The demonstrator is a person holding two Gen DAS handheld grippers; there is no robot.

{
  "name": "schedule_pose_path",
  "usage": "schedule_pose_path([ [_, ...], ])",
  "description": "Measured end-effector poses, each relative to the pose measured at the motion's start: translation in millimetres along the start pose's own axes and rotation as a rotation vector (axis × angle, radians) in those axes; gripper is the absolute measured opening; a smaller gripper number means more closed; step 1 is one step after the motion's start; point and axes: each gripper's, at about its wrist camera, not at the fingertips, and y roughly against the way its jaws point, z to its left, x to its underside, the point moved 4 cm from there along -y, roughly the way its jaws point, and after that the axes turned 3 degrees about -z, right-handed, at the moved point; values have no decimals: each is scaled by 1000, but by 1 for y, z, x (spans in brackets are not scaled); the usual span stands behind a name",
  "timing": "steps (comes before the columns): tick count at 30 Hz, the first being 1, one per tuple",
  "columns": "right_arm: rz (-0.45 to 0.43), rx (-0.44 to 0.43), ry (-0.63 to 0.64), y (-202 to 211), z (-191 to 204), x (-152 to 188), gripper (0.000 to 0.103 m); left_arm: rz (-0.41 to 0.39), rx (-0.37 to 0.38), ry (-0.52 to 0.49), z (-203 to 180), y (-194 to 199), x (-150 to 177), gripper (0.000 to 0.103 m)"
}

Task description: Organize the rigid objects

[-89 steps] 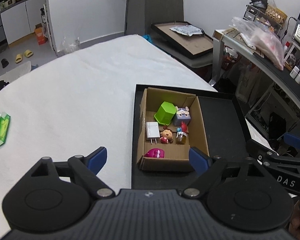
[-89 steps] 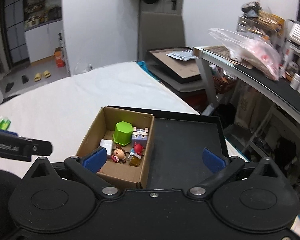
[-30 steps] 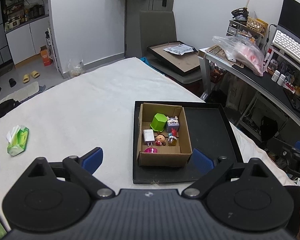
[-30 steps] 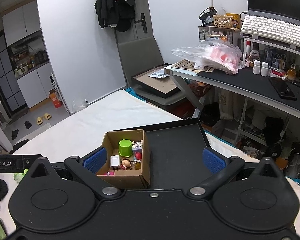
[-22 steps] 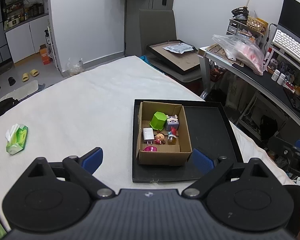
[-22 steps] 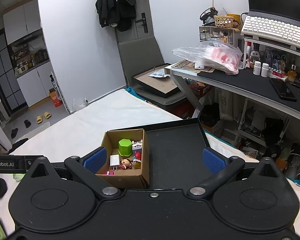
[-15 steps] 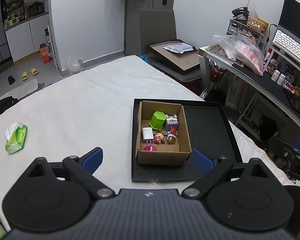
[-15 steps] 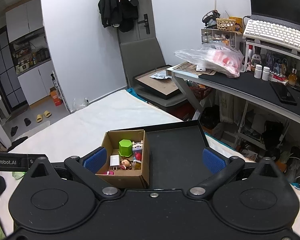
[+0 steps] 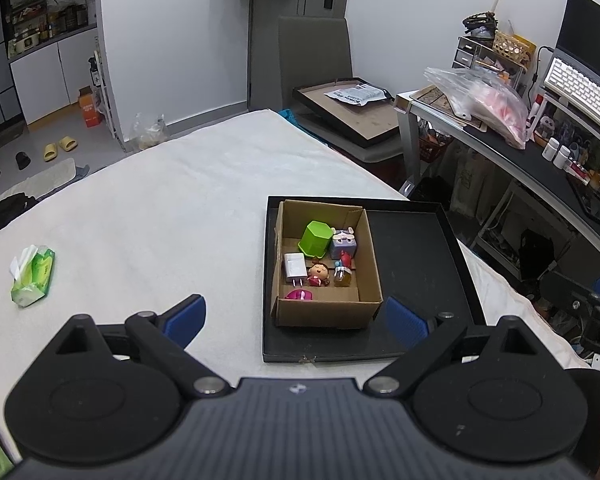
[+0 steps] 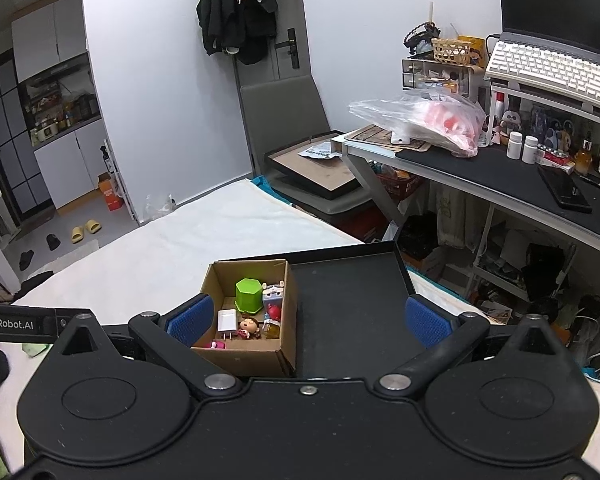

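Observation:
A cardboard box (image 9: 370,264) stands in the left half of a black tray (image 9: 416,248) on the white-covered table. In it lie a green hexagonal cup (image 9: 315,238), a white charger (image 9: 294,266), a small doll (image 9: 319,271), a grey-blue cube toy (image 9: 342,242), a small bottle (image 9: 342,274) and a pink item (image 9: 299,294). The box also shows in the right wrist view (image 10: 244,356) on the tray (image 10: 348,304). My left gripper (image 9: 294,322) is open and empty, held back above the tray's near edge. My right gripper (image 10: 308,320) is open and empty, higher up.
A green tissue pack (image 9: 32,276) lies at the table's left. A desk (image 10: 500,184) with a plastic bag, bottles and a keyboard stands to the right. A grey chair (image 10: 284,120) with a framed board stands beyond the table's far edge.
Both grippers have pulled back and up from the box over three seconds, staying open. In the last second they have barely shifted. The box's contents have not moved.

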Motion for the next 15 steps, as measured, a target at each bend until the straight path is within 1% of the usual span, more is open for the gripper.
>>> schedule_pose_path([
  [15,-4,2,-8,2,-1,0,103,8,-1,-2,-1,0,2,96],
])
